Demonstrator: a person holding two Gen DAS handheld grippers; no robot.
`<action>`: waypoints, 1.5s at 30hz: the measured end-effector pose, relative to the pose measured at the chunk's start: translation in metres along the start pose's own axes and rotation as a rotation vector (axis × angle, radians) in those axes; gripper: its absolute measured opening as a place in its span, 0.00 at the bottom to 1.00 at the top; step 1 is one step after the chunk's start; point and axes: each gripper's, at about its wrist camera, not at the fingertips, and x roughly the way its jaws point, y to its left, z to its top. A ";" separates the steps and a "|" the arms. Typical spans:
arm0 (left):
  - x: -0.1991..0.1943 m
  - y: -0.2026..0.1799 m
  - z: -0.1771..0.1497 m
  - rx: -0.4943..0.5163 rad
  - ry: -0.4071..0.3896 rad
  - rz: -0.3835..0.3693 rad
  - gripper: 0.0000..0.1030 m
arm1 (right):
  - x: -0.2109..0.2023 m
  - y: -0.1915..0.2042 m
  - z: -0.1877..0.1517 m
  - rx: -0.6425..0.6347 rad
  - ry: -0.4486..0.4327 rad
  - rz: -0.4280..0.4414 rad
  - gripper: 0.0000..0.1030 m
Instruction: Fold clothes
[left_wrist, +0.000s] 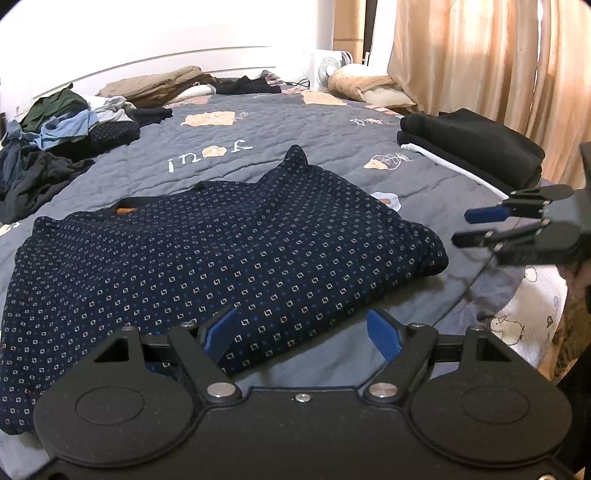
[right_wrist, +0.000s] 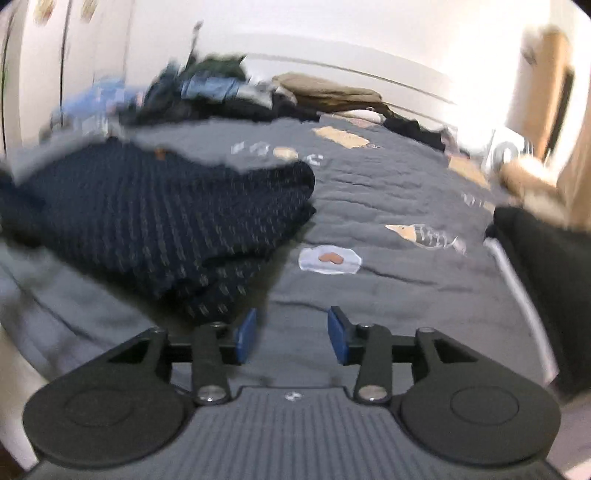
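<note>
A navy shirt with small square dots (left_wrist: 221, 240) lies partly folded on the grey quilt (left_wrist: 295, 125), its collar with an orange label toward the headboard. My left gripper (left_wrist: 301, 325) stands open at the shirt's near hem; its left finger overlaps the fabric without pinching it. My right gripper (left_wrist: 463, 227) hovers off the shirt's right edge, jaws apart. In the blurred right wrist view the right gripper (right_wrist: 292, 321) is open over bare quilt (right_wrist: 369, 192), with the shirt (right_wrist: 147, 214) to its left and nothing between the pads.
A heap of unfolded clothes (left_wrist: 62, 125) sits at the far left by the headboard, with beige garments (left_wrist: 166, 85) behind. A stack of folded black clothes (left_wrist: 469, 144) lies at the bed's right edge. Curtains (left_wrist: 480, 55) hang beyond it.
</note>
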 end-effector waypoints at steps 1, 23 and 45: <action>0.000 -0.001 0.000 0.003 0.000 0.001 0.73 | -0.004 -0.003 0.000 0.039 -0.013 0.020 0.43; 0.061 -0.089 -0.018 0.722 -0.126 0.230 0.73 | 0.041 -0.016 -0.011 0.425 0.071 0.187 0.46; 0.079 -0.080 -0.045 1.093 -0.064 0.221 0.09 | 0.044 -0.004 -0.005 0.339 0.018 0.215 0.05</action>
